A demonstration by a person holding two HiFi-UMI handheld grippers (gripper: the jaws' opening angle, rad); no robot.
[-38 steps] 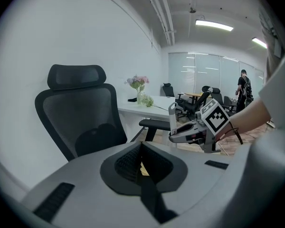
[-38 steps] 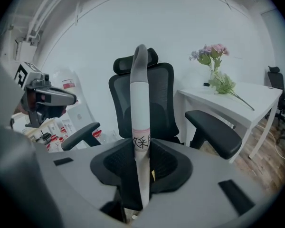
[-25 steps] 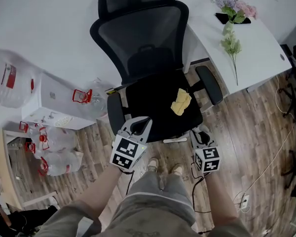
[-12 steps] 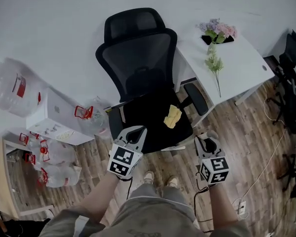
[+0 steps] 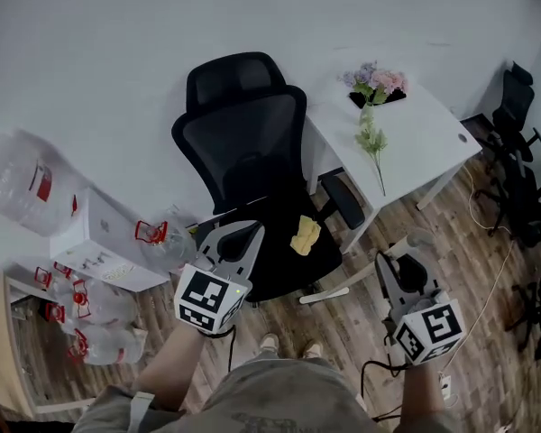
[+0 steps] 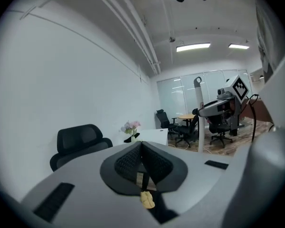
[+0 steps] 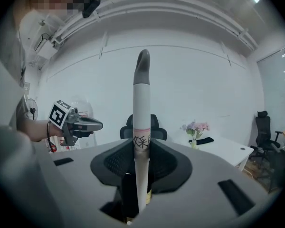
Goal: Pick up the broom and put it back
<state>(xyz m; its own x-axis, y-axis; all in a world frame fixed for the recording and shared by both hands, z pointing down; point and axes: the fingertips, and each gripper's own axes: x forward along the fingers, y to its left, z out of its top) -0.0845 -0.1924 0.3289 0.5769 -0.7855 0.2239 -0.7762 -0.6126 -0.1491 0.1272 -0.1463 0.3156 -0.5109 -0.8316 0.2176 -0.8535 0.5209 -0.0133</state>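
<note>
Right gripper view: right gripper (image 7: 141, 151) clamped on white broom handle (image 7: 141, 96).
Empty left gripper (image 6: 141, 148), jaws together; black chair (image 6: 80, 140) sits ahead-left of it.

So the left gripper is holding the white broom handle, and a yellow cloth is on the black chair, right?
Not quite. It is the right gripper that holds the white broom handle, as the right gripper view shows. The left gripper is shut on nothing. The yellow cloth is on the black chair.
</note>
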